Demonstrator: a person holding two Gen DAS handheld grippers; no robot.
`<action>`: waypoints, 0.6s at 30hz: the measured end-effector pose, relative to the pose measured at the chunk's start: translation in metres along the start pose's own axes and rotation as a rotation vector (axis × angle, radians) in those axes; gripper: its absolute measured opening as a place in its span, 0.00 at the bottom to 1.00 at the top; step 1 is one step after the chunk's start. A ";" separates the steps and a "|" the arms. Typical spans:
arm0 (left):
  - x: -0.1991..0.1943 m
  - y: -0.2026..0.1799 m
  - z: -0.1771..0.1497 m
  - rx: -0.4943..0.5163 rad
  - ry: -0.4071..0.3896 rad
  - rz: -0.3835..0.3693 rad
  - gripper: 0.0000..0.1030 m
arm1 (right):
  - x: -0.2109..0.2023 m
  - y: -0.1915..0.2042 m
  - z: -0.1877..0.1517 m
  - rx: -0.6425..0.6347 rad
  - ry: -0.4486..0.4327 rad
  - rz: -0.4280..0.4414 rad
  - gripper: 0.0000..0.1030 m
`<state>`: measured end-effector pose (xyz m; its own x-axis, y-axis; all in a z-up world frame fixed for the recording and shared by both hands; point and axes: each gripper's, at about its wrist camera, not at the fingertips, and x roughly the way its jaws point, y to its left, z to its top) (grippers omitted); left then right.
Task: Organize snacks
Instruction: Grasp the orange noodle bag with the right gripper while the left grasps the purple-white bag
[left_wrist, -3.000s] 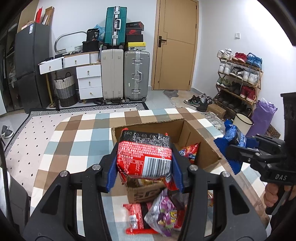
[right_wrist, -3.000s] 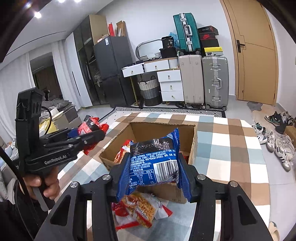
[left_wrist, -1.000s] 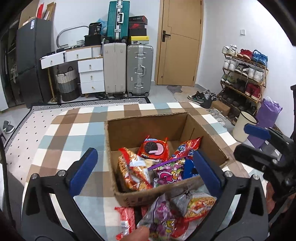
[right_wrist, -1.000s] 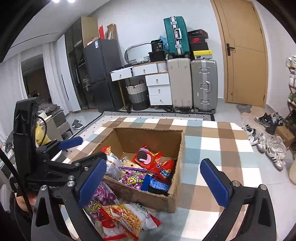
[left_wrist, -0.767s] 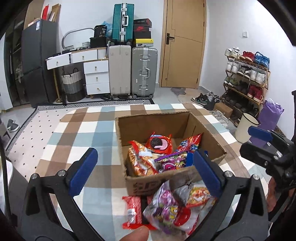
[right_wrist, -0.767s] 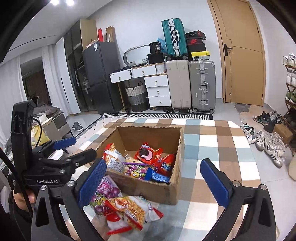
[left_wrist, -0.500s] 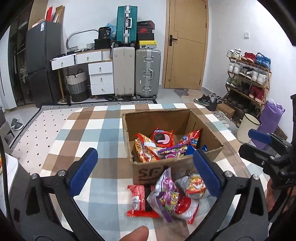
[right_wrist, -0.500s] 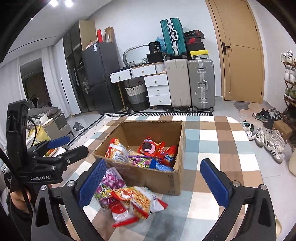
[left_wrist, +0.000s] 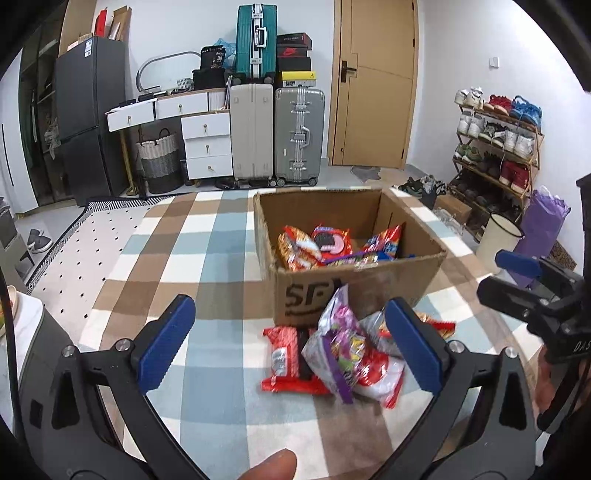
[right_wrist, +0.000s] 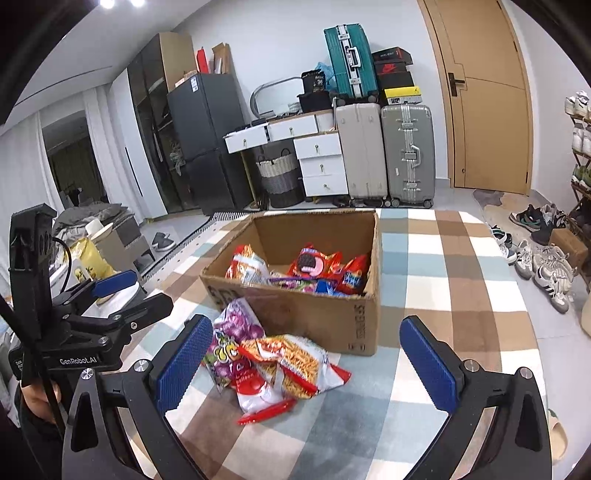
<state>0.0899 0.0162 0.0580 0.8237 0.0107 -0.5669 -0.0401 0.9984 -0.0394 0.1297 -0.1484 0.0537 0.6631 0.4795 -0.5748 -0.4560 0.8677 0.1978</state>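
Left wrist view: the left gripper (left_wrist: 291, 347) is spread wide and holds nothing. A box (left_wrist: 354, 291) of snacks (left_wrist: 325, 245) sits at 12 o'clock on a checked cloth (left_wrist: 207, 258). Loose packets (left_wrist: 332, 358) lie just before it, touching its front.

Right wrist view: the right gripper (right_wrist: 317, 365) is spread wide, also bare. The box sits at 12 o'clock, packets at 11, left gripper at 9.
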 end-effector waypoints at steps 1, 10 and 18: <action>0.003 0.001 -0.001 -0.001 0.007 0.002 1.00 | 0.002 0.000 -0.002 0.000 0.005 -0.004 1.00; 0.026 0.016 -0.012 -0.017 0.076 0.006 0.99 | 0.022 -0.008 -0.018 0.038 0.067 -0.020 1.00; 0.049 0.018 -0.022 -0.034 0.140 -0.045 0.99 | 0.046 -0.012 -0.032 0.061 0.131 -0.002 1.00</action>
<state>0.1174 0.0337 0.0115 0.7385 -0.0438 -0.6728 -0.0261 0.9953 -0.0934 0.1468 -0.1405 -0.0006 0.5787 0.4599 -0.6735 -0.4149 0.8770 0.2423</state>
